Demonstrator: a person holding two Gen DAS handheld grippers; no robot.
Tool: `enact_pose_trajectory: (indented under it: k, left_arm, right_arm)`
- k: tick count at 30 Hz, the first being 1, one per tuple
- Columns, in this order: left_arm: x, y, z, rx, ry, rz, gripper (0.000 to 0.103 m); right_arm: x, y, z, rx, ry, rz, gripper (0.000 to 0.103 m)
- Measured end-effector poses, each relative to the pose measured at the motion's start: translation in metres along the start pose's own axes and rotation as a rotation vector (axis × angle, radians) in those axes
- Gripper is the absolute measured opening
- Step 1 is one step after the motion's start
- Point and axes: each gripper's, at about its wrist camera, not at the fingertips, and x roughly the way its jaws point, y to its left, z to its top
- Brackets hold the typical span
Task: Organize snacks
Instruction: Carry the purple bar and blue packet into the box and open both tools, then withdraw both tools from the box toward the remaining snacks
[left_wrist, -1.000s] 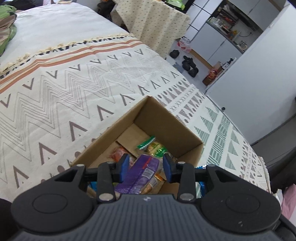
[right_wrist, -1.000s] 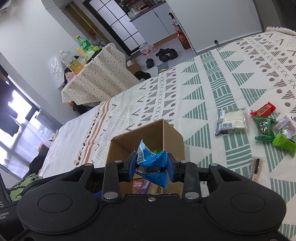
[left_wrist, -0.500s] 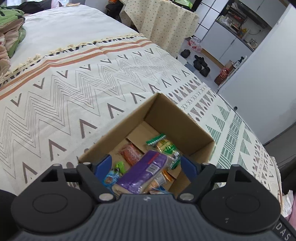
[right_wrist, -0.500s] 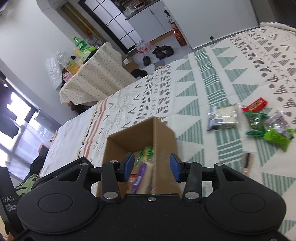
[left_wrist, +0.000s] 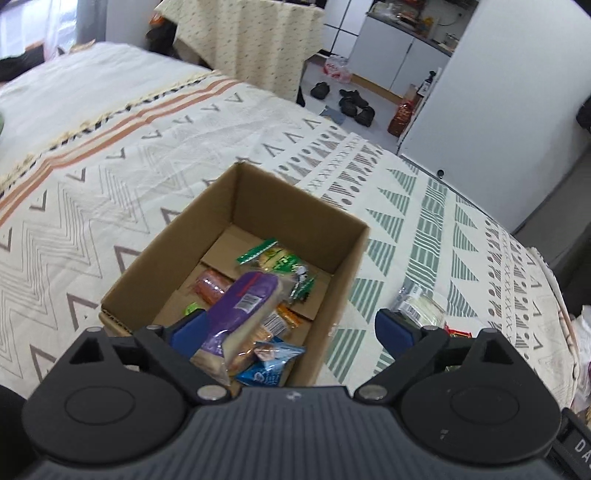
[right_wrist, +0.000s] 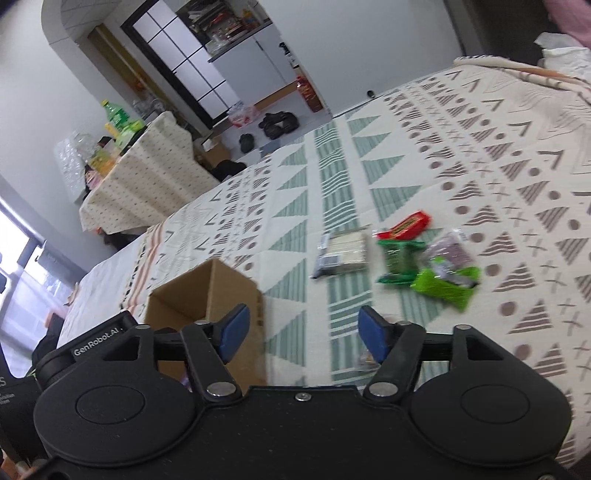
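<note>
1. Snacks, a purple packet (left_wrist: 240, 314) among them, fill the cardboard box (left_wrist: 332, 221) on the patterned bed (left_wrist: 110, 184).
2. Left tool (left_wrist: 291, 328) hangs spread wide above the box, empty.
3. Right tool (right_wrist: 301, 334) gapes empty near loose snacks (right_wrist: 399, 260).

Patterned bedspread (left_wrist: 155, 155), white cabinets (left_wrist: 384, 55), draped table (right_wrist: 147, 192)

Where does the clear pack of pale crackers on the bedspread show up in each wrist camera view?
Left wrist: the cracker pack lies lower right, partly hidden behind the open left gripper's right finger, right of the cardboard box.
Right wrist: the pack sits centre, above the open right gripper.
Shared landmark: the cardboard box, to the pack's left in both.
</note>
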Motion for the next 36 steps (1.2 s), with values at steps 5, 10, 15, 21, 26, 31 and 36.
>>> enact_pose_trajectory:
  k: [5,10,15,21,26,31,36]
  left_arm:
    - [-0.002,-0.016,-0.008,0.057,-0.014,-0.015,0.100]
    - [-0.004,-0.034,-0.012,0.093,-0.008,-0.048,0.103]
    - [-0.008,-0.052,-0.016,0.135,-0.034,-0.087,0.103]
    - [-0.001,-0.078,-0.027,0.218,-0.024,-0.119,0.103]
    - [0.010,-0.097,-0.041,0.249,0.029,-0.153,0.103]
    - [0.021,-0.110,-0.053,0.286,0.045,-0.131,0.103]
    - [0.040,-0.114,-0.061,0.266,0.090,-0.128,0.102]
  right_arm:
    - [-0.012,-0.016,0.003,-0.021,-0.027,-0.017,0.087]
    - [-0.022,-0.036,0.006,-0.032,-0.046,-0.045,0.096]
    - [-0.028,-0.058,0.008,-0.013,-0.049,-0.064,0.099]
    - [-0.028,-0.080,0.010,-0.035,-0.050,-0.112,0.099]
    - [-0.025,-0.105,0.009,0.039,-0.044,-0.075,0.096]
    - [-0.016,-0.121,0.007,0.106,-0.025,-0.030,0.089]
    - [-0.003,-0.132,0.009,0.160,-0.016,0.018,0.086]
